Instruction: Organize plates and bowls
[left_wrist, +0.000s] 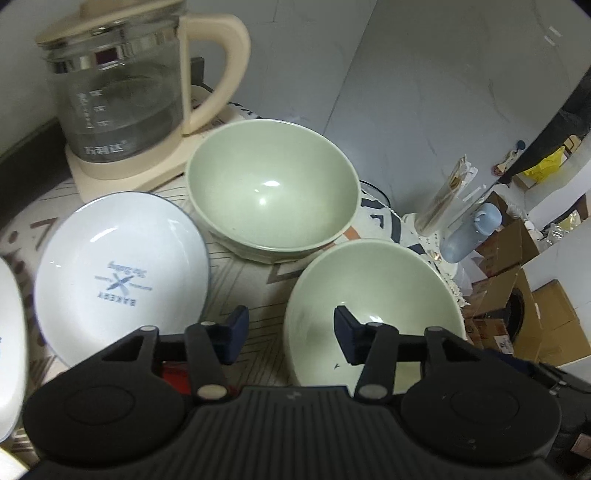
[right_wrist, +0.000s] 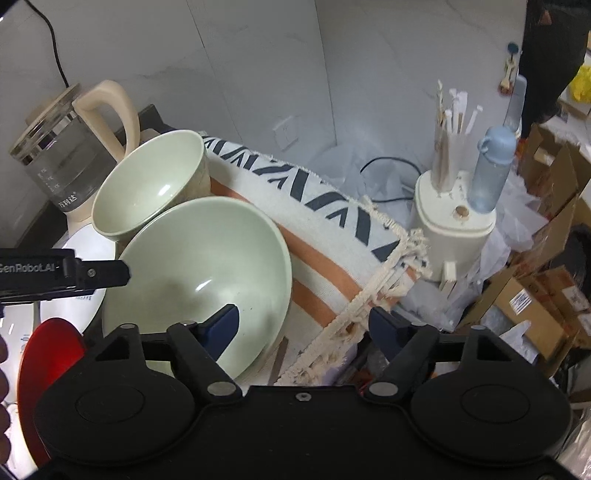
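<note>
Two pale green bowls stand on a patterned cloth. The near bowl (left_wrist: 373, 306) (right_wrist: 199, 273) lies just ahead of both grippers; the far bowl (left_wrist: 273, 188) (right_wrist: 147, 184) stands behind it by the kettle. A white plate with blue lettering (left_wrist: 118, 273) lies to the left; part of it shows in the right wrist view (right_wrist: 88, 247). A second white dish (left_wrist: 9, 343) sits at the far left edge. My left gripper (left_wrist: 291, 332) is open, its right finger over the near bowl's rim. My right gripper (right_wrist: 303, 328) is open, its left finger over the same bowl.
A glass kettle with cream handle (left_wrist: 125, 92) (right_wrist: 62, 162) stands at the back left. A cream holder with wrapped chopsticks (right_wrist: 454, 218) and a blue bottle (right_wrist: 493, 170) stand right of the cloth. Cardboard boxes (right_wrist: 543, 306) lie beyond the table edge. A red disc (right_wrist: 48, 362) shows lower left.
</note>
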